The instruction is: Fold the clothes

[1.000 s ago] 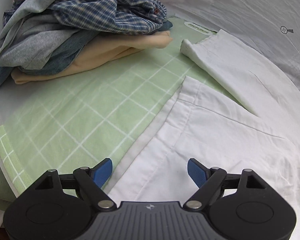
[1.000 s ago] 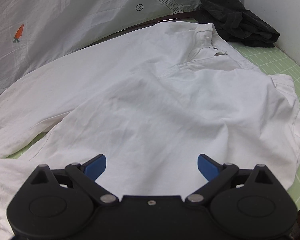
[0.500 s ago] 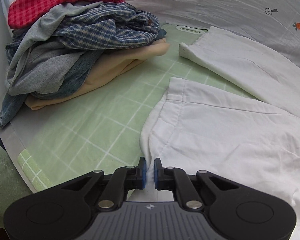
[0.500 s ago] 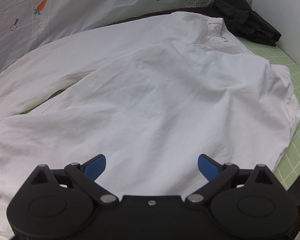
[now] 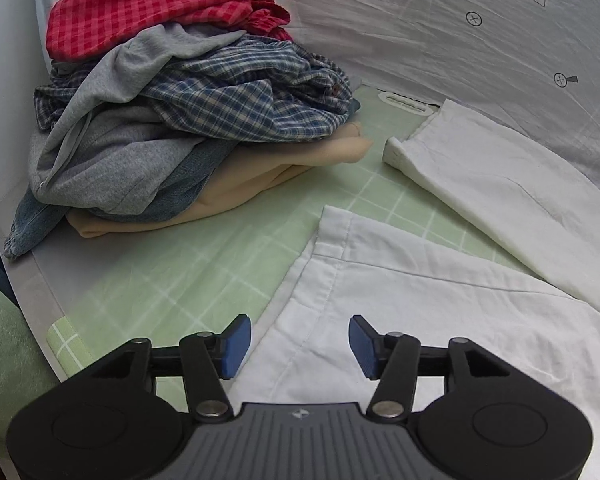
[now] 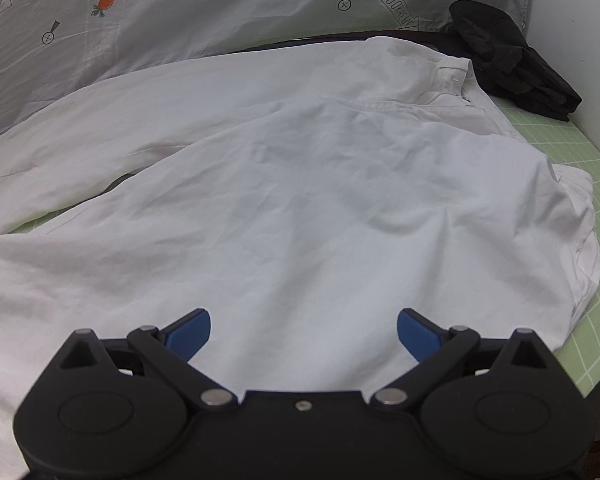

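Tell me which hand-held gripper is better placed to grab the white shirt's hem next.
Left. The left hand-held gripper is open right over the white shirt hem edge; the right hand-held gripper hangs open over the flat shirt body.

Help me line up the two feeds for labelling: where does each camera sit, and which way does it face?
Left wrist: on the left gripper, low over the shirt hem, facing the clothes pile and a sleeve; only its open fingers show.
Right wrist: on the right gripper, over the shirt's body, facing the collar and a black garment; only its open fingers show.
Shared: the shirt, green mat, printed sheet.
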A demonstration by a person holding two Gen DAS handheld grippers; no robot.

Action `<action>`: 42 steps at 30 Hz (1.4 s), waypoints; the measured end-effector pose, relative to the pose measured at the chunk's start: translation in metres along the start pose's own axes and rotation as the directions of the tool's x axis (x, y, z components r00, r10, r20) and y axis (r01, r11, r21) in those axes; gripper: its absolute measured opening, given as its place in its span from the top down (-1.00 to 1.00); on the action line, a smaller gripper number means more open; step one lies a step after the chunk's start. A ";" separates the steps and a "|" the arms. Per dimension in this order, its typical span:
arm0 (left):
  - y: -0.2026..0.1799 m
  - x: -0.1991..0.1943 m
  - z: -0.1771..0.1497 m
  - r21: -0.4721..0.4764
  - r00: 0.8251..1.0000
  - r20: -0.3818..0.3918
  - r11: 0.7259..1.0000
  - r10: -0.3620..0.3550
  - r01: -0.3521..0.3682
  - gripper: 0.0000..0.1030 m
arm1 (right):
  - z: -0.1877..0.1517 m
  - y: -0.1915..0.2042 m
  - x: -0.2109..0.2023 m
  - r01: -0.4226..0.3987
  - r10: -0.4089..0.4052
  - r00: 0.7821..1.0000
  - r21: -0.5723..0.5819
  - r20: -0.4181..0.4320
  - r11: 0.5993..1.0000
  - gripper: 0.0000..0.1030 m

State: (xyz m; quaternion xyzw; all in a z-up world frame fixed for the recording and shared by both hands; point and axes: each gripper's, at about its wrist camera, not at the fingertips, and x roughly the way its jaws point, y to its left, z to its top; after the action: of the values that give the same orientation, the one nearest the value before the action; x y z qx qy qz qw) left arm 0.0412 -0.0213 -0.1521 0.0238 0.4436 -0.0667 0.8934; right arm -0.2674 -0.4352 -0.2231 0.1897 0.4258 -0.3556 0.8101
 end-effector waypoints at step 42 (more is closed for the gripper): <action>-0.009 0.083 0.064 0.053 0.998 0.003 0.996 -0.071 0.070 0.84 | 0.111 0.062 0.099 0.044 -0.053 0.998 0.198 0.041 0.979 0.67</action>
State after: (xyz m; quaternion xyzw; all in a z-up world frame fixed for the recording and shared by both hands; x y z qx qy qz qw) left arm 0.1401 -0.0450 -0.1793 0.0315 0.4402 -0.1099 0.8906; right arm -0.1222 -0.5022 -0.2423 0.2503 0.3744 -0.4197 0.7881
